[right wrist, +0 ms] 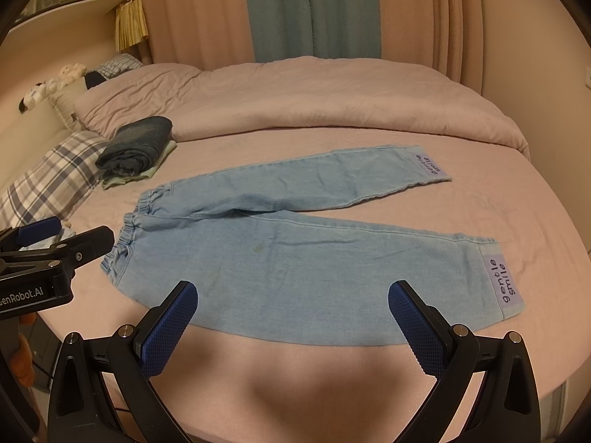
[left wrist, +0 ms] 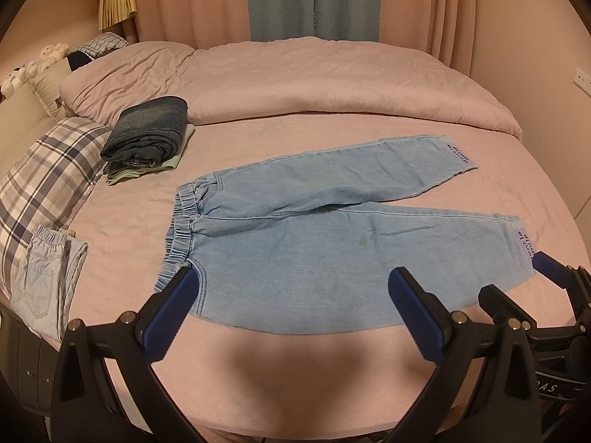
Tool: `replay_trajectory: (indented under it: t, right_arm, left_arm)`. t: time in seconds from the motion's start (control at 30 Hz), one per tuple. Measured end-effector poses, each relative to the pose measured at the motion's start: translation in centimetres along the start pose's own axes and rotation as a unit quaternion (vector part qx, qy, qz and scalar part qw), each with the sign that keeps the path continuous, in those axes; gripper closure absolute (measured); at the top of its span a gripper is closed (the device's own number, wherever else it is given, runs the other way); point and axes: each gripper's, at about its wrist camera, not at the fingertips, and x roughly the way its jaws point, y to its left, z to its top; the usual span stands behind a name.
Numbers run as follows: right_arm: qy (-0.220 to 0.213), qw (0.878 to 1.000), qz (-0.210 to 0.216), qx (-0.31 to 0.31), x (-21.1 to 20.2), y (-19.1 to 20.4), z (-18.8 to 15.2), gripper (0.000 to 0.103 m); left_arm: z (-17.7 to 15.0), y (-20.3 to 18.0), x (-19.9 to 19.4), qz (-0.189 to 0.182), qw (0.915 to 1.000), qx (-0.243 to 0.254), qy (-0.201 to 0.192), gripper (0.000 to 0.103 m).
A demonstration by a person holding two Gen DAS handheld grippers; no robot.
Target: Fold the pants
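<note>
Pants [left wrist: 306, 243]: light denim, spread flat on pink bed [left wrist: 295, 369], legs apart
Left gripper [left wrist: 291, 306]: wide open, empty
Right gripper [right wrist: 293, 313]: wide open, empty

Each leg cuff of the light blue pants [right wrist: 295, 258] carries a lilac patch printed "gentle smile": the near patch [right wrist: 503, 283] reads clearly in the right wrist view, as does the far patch [right wrist: 426, 163]. The black body of the left claw [right wrist: 33, 291] bears white lettering, cut off at the frame edge, reading "enRobot.AI". On the right claw [left wrist: 546, 387], seen from the left wrist view, only the letters "AS" can be made out; the rest is hidden.
</note>
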Motion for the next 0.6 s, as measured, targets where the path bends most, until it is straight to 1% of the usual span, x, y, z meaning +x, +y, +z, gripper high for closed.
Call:
replay_trajectory:
  t: [0.13,0.2,0.27,0.3,0.33,0.37,0.43,0.53,0.6]
  right_arm:
    - [0.001,1.000,0.002,0.001,0.0,0.0,0.0,0.000]
    - [-0.001,1.000,0.007,-0.006,0.0,0.2,-0.1,0.000]
    - [-0.004,0.999,0.024,-0.029,0.4,0.8,-0.5,0.000]
    - [-0.001,0.999,0.033,-0.043,0.8,1.3,-0.7,0.000]
    - [0.010,0.997,0.041,-0.061,1.7,2.1,-1.4,0.000]
    - [0.014,0.996,0.047,-0.070,2.2,2.4,-1.6,0.000]
    - [0.016,0.993,0.059,-0.102,3.4,3.7,-2.9,0.000]
    - [0.007,0.987,0.048,-0.155,4.5,5.6,-4.3,0.000]
    - [-0.005,0.976,0.045,-0.212,5.3,7.5,-5.6,0.000]
  left_arm:
    - [0.0,0.1,0.0,-0.004,1.0000,-0.003,0.000,0.000]
    - [-0.1,0.9,0.5,-0.030,0.9992,-0.024,0.004,0.000]
    - [-0.4,2.6,1.6,-0.072,0.9950,-0.068,0.015,0.000]
    - [-0.8,3.8,2.3,-0.088,0.9914,-0.095,0.019,0.000]
    - [-1.3,5.1,3.1,-0.095,0.9875,-0.123,0.022,0.000]
    - [-1.8,6.3,3.8,-0.096,0.9839,-0.149,0.022,0.001]
    - [-3.0,8.8,5.4,-0.089,0.9769,-0.191,0.037,0.001]
    - [-5.1,11.7,7.4,-0.095,0.9624,-0.248,0.059,0.001]
    - [-6.7,13.7,8.9,-0.094,0.9497,-0.288,0.078,0.001]
